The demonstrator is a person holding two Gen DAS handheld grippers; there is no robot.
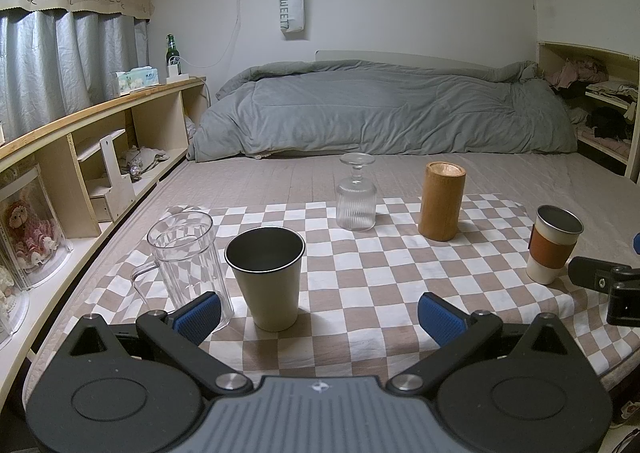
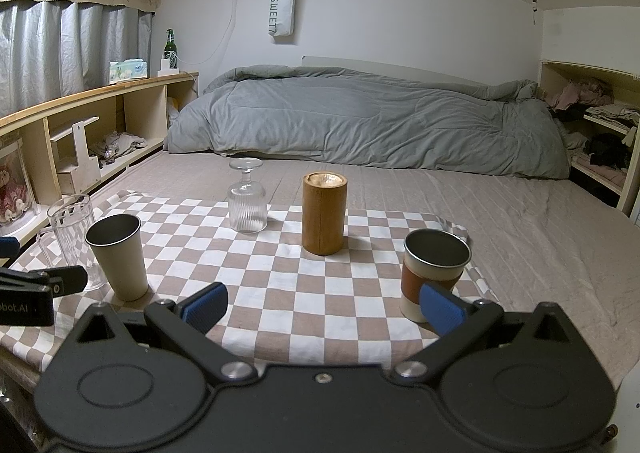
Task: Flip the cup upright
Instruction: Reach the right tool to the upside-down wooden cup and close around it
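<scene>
A ribbed stemmed glass [image 1: 356,197] [image 2: 247,199] stands upside down, foot up, at the far side of the checkered cloth [image 1: 360,277] [image 2: 280,277]. A wooden cup [image 1: 442,201] [image 2: 324,213] stands bottom up beside it. A grey metal cup [image 1: 267,277] [image 2: 117,256], a clear handled mug [image 1: 186,257] [image 2: 74,241] and a cup with a brown sleeve [image 1: 551,243] [image 2: 433,273] stand upright. My left gripper [image 1: 318,319] is open and empty, just before the grey cup. My right gripper [image 2: 322,309] is open and empty, its right finger near the sleeved cup.
The cloth lies on a bed with a grey duvet [image 1: 380,109] at the back. Wooden shelves [image 1: 120,157] run along the left and an open shelf [image 2: 600,133] with clothes stands at the right. The other gripper shows at each view's edge [image 1: 608,285] [image 2: 36,289].
</scene>
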